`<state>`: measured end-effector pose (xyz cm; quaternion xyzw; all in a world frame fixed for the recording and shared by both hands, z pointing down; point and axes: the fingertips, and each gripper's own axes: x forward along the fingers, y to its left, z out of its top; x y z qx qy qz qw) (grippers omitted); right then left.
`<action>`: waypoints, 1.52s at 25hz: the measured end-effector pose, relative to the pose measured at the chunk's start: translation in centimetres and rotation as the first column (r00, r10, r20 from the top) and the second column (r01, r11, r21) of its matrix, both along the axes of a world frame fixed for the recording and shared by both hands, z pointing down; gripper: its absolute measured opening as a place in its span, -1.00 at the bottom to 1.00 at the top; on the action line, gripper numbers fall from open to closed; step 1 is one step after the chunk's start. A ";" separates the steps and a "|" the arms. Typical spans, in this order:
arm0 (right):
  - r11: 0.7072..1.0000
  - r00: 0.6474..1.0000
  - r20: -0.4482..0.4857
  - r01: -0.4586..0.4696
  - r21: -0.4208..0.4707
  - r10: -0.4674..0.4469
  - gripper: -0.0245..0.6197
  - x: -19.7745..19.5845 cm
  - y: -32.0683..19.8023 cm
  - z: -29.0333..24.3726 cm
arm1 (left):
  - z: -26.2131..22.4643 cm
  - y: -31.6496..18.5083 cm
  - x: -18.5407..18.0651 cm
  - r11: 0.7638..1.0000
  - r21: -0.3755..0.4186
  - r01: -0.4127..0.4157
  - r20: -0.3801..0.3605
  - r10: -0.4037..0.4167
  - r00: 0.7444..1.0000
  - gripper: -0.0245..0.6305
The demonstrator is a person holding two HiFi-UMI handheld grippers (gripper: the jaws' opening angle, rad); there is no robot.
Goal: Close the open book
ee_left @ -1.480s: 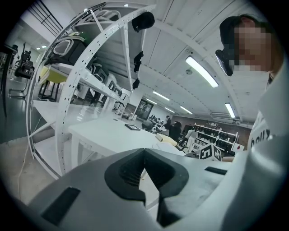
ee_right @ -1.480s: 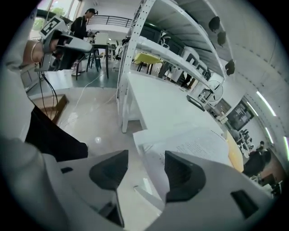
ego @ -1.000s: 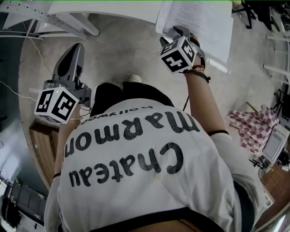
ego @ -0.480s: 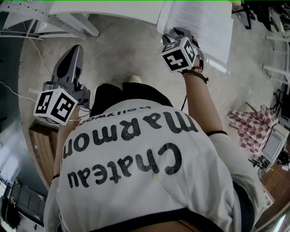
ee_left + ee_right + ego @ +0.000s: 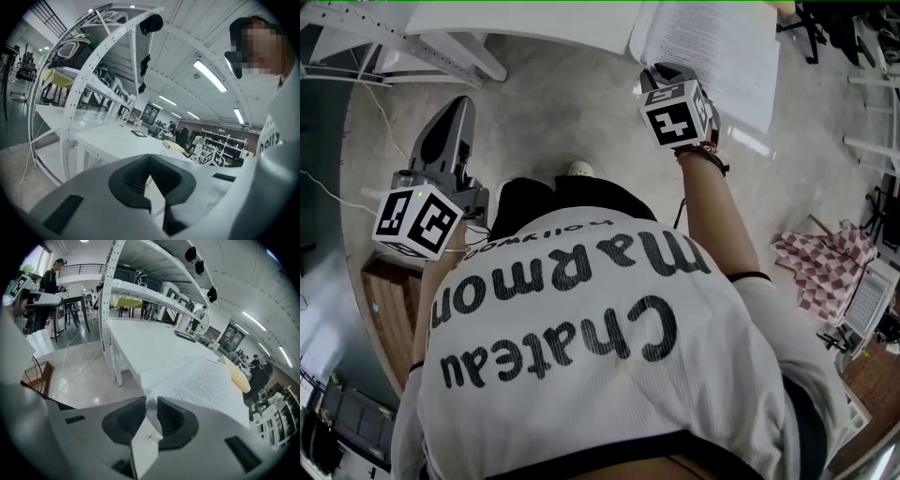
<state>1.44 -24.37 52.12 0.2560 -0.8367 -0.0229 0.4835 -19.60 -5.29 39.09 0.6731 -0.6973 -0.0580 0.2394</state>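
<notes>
Downward, right gripper [image 5: 150, 402] just-closed on book [image 5: 206, 380]

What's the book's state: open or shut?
Open: the book lies spread, printed page up, on the table. The right hand-held gripper grips its near page corner, its jaws having just been closing.

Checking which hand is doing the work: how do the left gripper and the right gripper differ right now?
The right gripper has just been closing its jaws on a corner of the open book; the left gripper has its jaws together on nothing. The right gripper reaches to the table edge; the left gripper is held off to the side, away from the book. Both are grey two-jaw tools.
</notes>
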 end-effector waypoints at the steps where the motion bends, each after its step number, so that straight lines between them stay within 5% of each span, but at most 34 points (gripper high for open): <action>1: 1.000 1.000 0.008 -0.005 -0.003 0.005 -0.66 0.0 0.0 0.0 | 0.0 0.0 0.0 1.000 0.002 0.000 0.002 0.000 1.000 -0.85; 18: 0.990 0.986 0.133 -0.089 -0.108 0.103 -0.77 0.3 -0.2 -0.3 | -0.9 -1.0 0.1 1.000 0.020 0.003 -0.002 -0.003 1.000 -0.85; 38: 0.949 0.905 0.345 -0.158 -0.271 0.249 -0.81 0.5 -0.3 -3.5 | -2.7 -3.6 0.7 0.997 0.071 -0.032 -0.005 0.033 0.999 -0.85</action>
